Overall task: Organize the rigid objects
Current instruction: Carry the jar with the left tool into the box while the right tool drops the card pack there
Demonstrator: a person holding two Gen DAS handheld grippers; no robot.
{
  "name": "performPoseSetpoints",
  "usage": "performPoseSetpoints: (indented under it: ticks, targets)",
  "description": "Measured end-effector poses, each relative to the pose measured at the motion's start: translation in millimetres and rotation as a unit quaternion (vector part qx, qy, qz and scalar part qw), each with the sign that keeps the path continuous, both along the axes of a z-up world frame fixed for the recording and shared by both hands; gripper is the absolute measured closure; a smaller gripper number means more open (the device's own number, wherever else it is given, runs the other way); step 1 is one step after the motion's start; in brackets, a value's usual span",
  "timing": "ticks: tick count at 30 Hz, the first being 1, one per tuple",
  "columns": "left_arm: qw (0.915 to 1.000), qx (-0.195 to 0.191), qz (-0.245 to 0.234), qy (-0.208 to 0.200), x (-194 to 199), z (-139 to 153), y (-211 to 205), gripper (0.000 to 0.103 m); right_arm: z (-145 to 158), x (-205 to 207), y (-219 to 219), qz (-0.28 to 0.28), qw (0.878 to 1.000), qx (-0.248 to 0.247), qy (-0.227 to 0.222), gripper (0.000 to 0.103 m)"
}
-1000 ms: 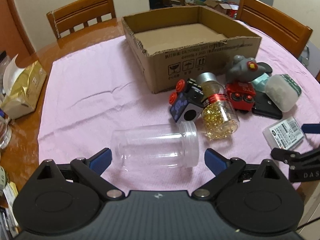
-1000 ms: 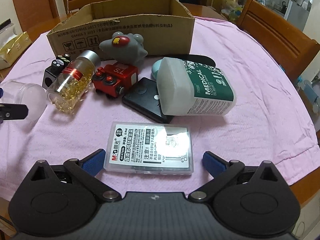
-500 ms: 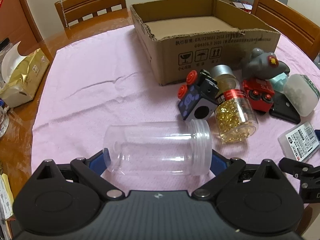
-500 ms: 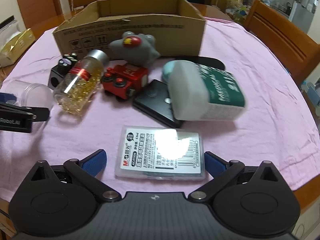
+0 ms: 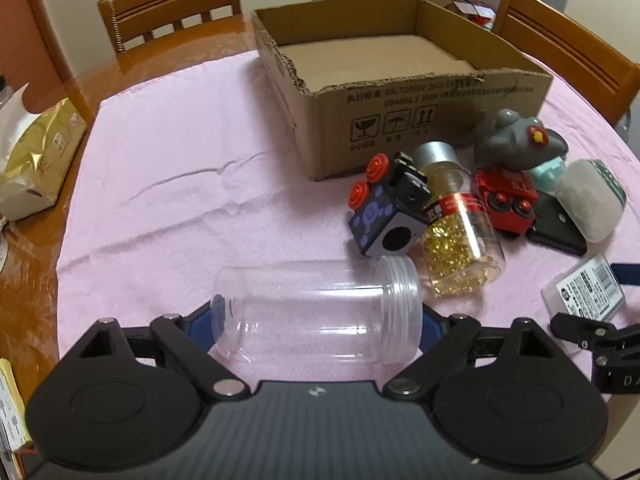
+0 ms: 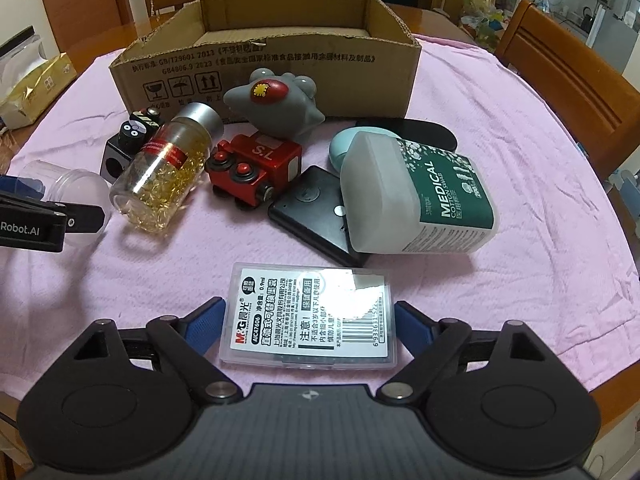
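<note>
A clear plastic jar (image 5: 320,312) lies on its side between the fingers of my left gripper (image 5: 318,320), which has closed on both its ends. A flat clear refill case (image 6: 310,322) lies between the fingers of my right gripper (image 6: 308,318), whose blue pads sit at its two short ends. An open cardboard box (image 5: 404,92) stands behind, also in the right wrist view (image 6: 272,68). A pill bottle (image 6: 168,168), red toy train (image 6: 256,168), grey toy (image 6: 276,102) and cotton swab tub (image 6: 416,196) lie in front of it.
A pink cloth (image 5: 180,168) covers the round wooden table. A black cube toy (image 5: 384,216) and a black flat device (image 6: 316,208) lie in the pile. A gold packet (image 5: 36,160) sits at the left edge. Wooden chairs (image 5: 172,4) stand behind.
My left gripper moved forward around the jar and narrowed onto it. My right gripper moved forward over the refill case and its fingers closed in to the case's ends.
</note>
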State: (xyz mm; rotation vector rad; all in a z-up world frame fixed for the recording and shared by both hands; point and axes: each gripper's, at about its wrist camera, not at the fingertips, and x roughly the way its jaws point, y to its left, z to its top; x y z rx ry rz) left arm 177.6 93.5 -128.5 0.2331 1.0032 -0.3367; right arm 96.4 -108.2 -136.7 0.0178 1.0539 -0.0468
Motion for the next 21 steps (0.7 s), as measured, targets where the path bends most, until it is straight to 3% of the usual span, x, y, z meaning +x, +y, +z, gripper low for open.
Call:
performPoseSetpoints:
  ticks: [7,15,21]
  targets:
    - [0.9992,0.003,-0.038,0.011,3,16,6,0.012,20,0,4,0.022,1.000,-0.003,0.006,0.011]
    - [0.9967,0.001,-0.079,0.016,6,62,6,0.012,75,9,2,0.075,0.997,-0.006,-0.010,0.011]
    - [0.9979,-0.007,-0.064,-0.007,20,100,-6,0.012,110,38,-10,0.139,0.989,0.002,-0.045,0.011]
